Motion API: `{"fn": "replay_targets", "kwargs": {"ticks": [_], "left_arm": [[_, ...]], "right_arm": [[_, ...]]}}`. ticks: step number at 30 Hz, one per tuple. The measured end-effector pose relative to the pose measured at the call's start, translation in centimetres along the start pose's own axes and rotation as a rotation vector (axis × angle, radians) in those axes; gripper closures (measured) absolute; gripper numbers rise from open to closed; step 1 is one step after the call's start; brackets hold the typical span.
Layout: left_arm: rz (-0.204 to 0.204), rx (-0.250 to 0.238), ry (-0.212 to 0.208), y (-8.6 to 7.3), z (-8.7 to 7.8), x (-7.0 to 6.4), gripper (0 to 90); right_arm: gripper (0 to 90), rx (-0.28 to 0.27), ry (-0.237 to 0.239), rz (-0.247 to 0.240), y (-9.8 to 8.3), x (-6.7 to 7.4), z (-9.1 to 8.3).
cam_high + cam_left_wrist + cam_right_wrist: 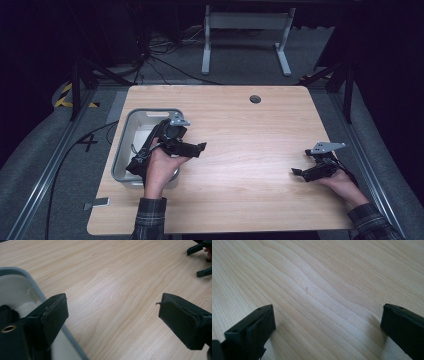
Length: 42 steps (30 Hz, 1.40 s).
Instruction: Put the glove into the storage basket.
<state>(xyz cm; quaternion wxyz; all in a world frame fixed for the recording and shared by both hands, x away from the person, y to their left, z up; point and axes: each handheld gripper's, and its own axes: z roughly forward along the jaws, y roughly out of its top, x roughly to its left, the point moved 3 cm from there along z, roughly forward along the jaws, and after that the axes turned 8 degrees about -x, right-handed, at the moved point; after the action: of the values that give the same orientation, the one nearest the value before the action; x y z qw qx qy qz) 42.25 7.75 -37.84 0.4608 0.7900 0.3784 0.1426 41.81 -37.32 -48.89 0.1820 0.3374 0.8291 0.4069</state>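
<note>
Left gripper (200, 148) sits left of centre in the high view, held in the person's left hand (161, 170) at the right-hand rim of a grey rectangular bin (123, 135). Its jaws stand wide apart with nothing between them; in the left gripper view they rise from the lower left and lower right corners, with bare wood grain showing in the gap. One jaw overlaps the bin's rounded grey rim (30, 281) at the left edge of that view; the pale inside of the bin shows behind it. What lies in the bin cannot be made out, as the hand and gripper cover most of it in the high view.

Right gripper (298, 172) is at the lower right of the high view, held in the right hand (345, 186), well apart from the bin and low over the wooden table (240, 125). Its jaws are also spread wide and empty; the right gripper view shows only table surface between them. Its jaw tips appear at the upper right corner of the left gripper view.

Plaid sleeves enter at the bottom edge of the high view. Grey three-cornered plates top both grippers.
</note>
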Motion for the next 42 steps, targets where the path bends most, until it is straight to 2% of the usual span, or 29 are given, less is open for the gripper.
{"fn": "replay_targets", "kwargs": {"ticks": [8, 12, 19, 26, 29, 33, 39, 42], "left_arm": [[0.051, 0.011, -0.046, 0.3, 2.2, -3.1, 7.4], [0.063, 0.007, -0.066, 0.2, 3.3, -4.4, 7.3], [0.082, -0.007, -0.075, -0.2, 4.9, -6.0, 7.2], [0.107, 0.001, -0.084, -1.4, 7.0, -7.8, 6.7], [0.115, 0.0, -0.075, -1.8, 7.6, -8.3, 6.6], [0.134, 0.038, -0.077, -2.8, 8.9, -9.1, 6.4], [0.167, 0.122, -0.08, -4.4, 11.0, -10.2, 5.0], [0.177, 0.13, -0.076, -4.7, 11.5, -10.4, 3.9]], "right_arm": [[0.1, 0.0, 0.0, 0.0, 0.0, 0.0, 0.0], [0.1, 0.0, 0.0, 0.0, 0.0, 0.0, 0.0], [0.1, 0.0, 0.0, 0.0, 0.0, 0.0, 0.0], [0.1, 0.0, 0.001, -0.002, 0.0, 0.0, 0.0], [0.1, 0.0, 0.001, -0.002, 0.0, 0.0, 0.0], [0.1, -0.001, 0.002, -0.002, 0.0, 0.0, 0.0], [0.1, -0.004, 0.003, -0.002, 0.0, 0.1, 0.0], [0.1, -0.003, 0.003, -0.004, 0.0, 0.1, 0.0]]}}
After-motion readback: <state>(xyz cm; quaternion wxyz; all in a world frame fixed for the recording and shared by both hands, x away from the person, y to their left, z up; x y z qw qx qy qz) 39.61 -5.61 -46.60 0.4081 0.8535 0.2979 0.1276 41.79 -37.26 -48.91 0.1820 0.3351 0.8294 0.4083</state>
